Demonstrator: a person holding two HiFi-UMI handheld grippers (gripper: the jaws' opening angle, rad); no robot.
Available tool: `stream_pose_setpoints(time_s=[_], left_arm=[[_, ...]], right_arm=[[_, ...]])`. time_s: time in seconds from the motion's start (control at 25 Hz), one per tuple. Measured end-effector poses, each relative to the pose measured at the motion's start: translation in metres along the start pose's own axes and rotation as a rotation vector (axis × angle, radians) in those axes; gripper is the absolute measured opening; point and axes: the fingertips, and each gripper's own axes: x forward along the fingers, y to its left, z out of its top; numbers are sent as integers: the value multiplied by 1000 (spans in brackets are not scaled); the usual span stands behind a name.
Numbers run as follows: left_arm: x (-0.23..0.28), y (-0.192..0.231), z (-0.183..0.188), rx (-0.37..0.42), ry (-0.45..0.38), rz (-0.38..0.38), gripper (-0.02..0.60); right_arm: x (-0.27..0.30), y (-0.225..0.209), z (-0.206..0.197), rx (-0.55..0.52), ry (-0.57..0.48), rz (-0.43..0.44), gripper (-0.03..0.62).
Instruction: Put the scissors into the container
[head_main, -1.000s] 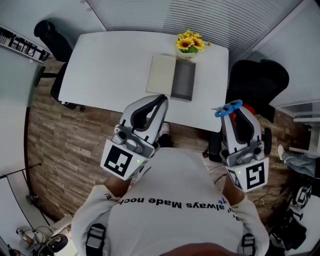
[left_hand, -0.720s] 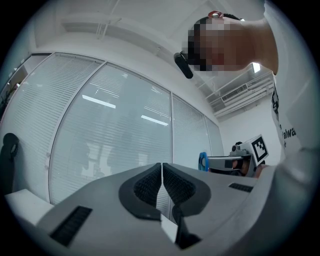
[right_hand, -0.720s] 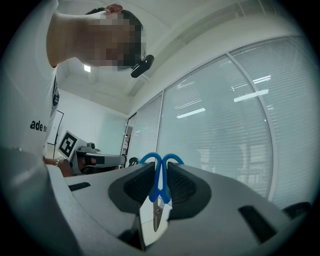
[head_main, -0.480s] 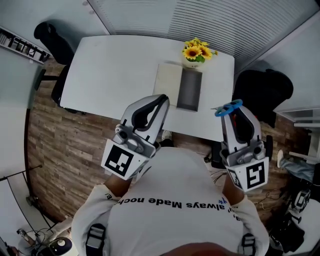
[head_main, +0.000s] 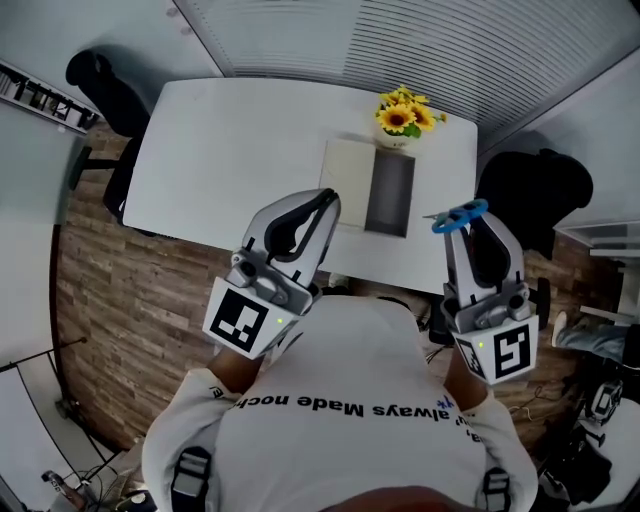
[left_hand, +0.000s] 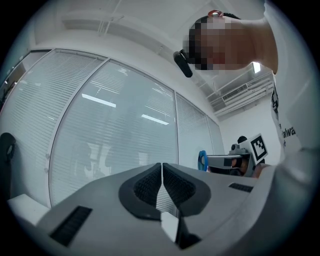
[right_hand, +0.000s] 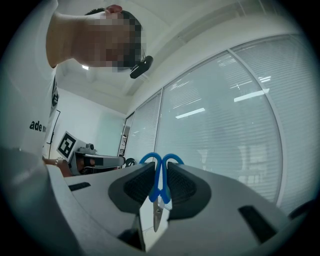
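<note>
Blue-handled scissors (head_main: 458, 217) stick out of my right gripper (head_main: 472, 222), which is shut on them just off the white table's near right corner. In the right gripper view the blue handles (right_hand: 160, 172) sit pinched between the pads, with the blades pointing back toward the camera. The grey open container (head_main: 389, 194) lies on the table (head_main: 230, 150) beside a pale lid or board (head_main: 348, 168), ahead and left of the scissors. My left gripper (head_main: 328, 200) hovers over the table's near edge, shut and empty, its pads (left_hand: 162, 182) meeting.
A pot of yellow sunflowers (head_main: 406, 116) stands right behind the container. Black office chairs sit at the table's left end (head_main: 100, 85) and right end (head_main: 535, 190). Wood floor lies below, and slatted blinds run along the far wall.
The table, container and flowers have shifted right and slightly down in the head view as I step along. Both grippers keep their pose and grip.
</note>
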Motion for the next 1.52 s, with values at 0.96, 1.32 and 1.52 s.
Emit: stream_pose_setpoints(time_s=[0.96,1.32,1.52], left_arm=[[20,-2,-19,-36,10,-61,26],[27,-8,-23,-31,9,-81,26],[28,-5,-23,-33,7,-81,26]], right_arm=[[2,-16,-12,-3,40,-38,86],[1,-25,-31,-1,75,-54,86],[11,-27,-49,-1,114,-53,86]])
